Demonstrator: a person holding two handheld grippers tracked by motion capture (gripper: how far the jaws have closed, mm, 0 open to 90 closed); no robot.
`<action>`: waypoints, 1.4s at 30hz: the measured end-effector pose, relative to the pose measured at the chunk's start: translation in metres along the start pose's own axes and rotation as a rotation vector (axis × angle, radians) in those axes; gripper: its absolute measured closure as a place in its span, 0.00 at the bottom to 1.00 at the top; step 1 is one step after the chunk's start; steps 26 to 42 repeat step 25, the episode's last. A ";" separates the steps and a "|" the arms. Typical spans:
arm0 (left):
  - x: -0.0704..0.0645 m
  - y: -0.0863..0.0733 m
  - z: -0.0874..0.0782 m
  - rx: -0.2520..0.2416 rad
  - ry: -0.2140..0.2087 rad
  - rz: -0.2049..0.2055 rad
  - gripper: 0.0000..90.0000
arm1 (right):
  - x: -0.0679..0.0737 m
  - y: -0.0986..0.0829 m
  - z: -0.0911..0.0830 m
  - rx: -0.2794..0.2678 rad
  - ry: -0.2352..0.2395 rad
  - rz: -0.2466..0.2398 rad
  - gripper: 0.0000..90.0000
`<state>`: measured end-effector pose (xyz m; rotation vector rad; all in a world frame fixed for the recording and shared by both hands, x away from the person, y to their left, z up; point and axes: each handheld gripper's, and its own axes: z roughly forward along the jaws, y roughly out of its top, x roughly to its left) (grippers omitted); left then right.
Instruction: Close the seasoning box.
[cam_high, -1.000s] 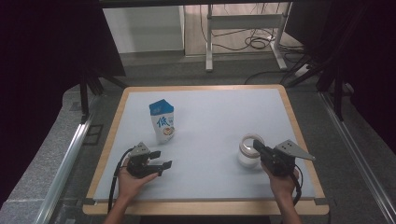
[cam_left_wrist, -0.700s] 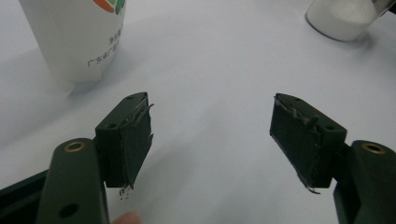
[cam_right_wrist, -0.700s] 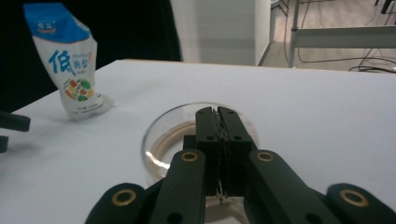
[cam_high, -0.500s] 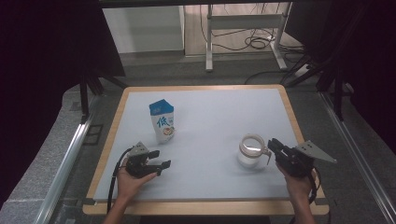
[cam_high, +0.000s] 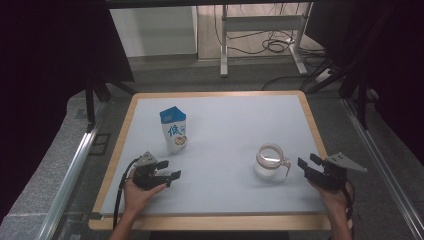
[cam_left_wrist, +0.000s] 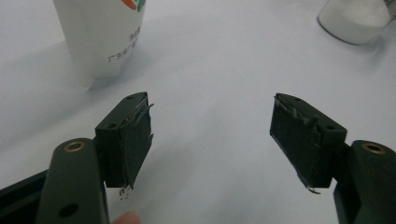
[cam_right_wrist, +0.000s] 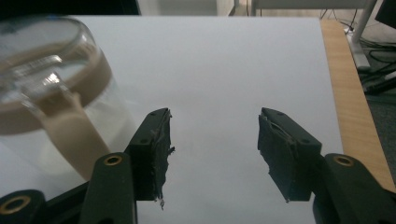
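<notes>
Nothing gripped yet: our right claw (cam_high: 311, 166) spread just beside the glass jug (cam_high: 270, 162), left claw (cam_high: 167, 169) spread near the milk carton (cam_high: 173, 129). Both grabs pending.

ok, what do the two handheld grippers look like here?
Both are black two-jaw units. The left gripper and right gripper each carry a grey three-cornered plate on top and trail a black cable. Brass-coloured rivets mark the arms, and the pads look worn, with frayed edges. Forearms are bare.
</notes>
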<state>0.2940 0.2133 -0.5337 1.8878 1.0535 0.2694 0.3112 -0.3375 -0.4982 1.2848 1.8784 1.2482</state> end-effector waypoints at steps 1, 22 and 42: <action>0.001 0.000 0.000 -0.001 0.002 -0.003 0.32 | -0.001 -0.002 0.002 0.011 -0.002 -0.005 0.49; 0.009 -0.003 -0.005 -0.009 0.031 -0.031 0.32 | -0.003 -0.011 0.009 0.072 -0.012 -0.012 0.46; 0.010 -0.002 -0.006 -0.012 0.041 -0.032 0.32 | -0.002 -0.010 0.010 0.075 -0.013 -0.022 0.46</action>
